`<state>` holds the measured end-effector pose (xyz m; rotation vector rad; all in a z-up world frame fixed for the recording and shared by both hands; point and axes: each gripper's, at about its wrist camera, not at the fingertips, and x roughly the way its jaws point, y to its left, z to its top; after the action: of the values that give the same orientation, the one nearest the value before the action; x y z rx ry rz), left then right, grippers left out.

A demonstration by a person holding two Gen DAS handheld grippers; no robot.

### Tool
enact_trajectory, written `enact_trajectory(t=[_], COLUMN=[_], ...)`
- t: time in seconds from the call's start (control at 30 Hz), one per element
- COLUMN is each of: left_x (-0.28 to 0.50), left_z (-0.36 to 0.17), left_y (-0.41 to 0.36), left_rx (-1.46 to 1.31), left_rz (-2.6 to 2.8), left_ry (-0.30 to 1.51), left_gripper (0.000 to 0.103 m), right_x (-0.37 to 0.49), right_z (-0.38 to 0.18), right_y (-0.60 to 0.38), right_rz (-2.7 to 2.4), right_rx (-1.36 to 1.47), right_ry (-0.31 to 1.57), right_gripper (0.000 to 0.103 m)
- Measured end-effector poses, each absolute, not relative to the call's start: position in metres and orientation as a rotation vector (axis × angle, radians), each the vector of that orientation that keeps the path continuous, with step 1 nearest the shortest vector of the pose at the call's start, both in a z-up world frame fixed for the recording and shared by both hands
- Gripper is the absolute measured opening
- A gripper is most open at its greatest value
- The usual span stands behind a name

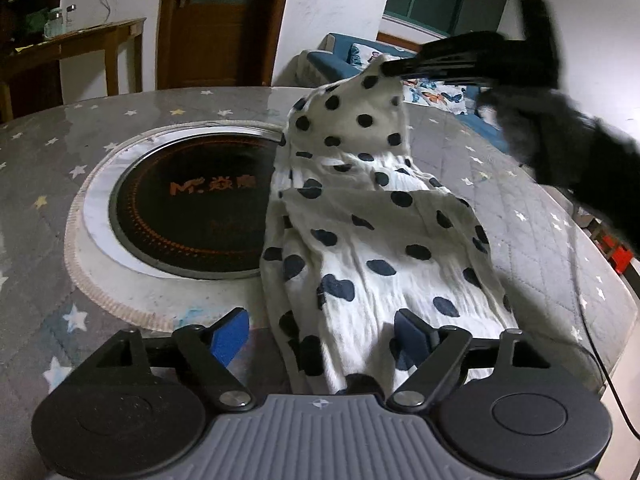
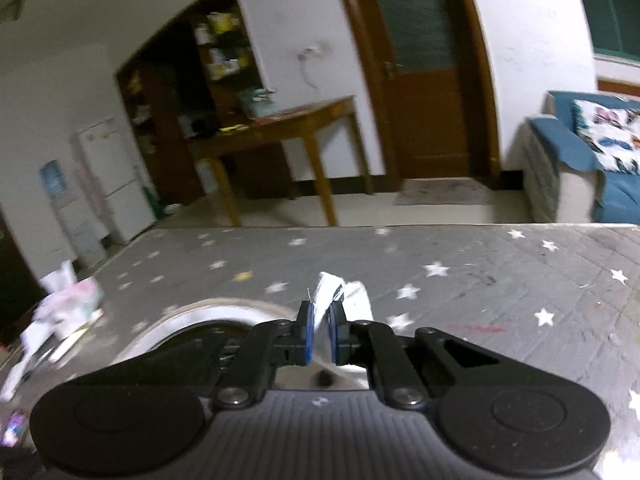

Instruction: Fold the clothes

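Table [image 1: 52, 168], round, under a grey star-print cover, with a black hob [image 1: 192, 204] set in its middle. Garment [image 1: 372, 240], white with dark dots, lies on the table just right of the hob, its near end between the left gripper's fingers and its far end lifted off the table. Right gripper [image 2: 320, 330]: jaws closed on that lifted end, cloth pinched between the blue pads; left gripper [image 1: 324, 336]: jaws spread wide, pads not pressing on the cloth.
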<state>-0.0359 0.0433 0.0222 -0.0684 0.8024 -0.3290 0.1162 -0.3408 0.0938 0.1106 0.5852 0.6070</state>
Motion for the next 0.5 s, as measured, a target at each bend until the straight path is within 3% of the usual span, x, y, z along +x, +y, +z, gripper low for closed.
enact_trajectory(t=[0.5], left_x=[-0.052], left_z=[0.03], left_y=[0.081], left_rx=[-0.113], left_rz=[-0.226], left_ry=[0.734], left_gripper=[0.083], right_x=[-0.078], right_z=[0.143], right_y=[-0.336], right_rz=[0.92], right_rx=[0.075], right_ry=[0.504], right_gripper=[0.007])
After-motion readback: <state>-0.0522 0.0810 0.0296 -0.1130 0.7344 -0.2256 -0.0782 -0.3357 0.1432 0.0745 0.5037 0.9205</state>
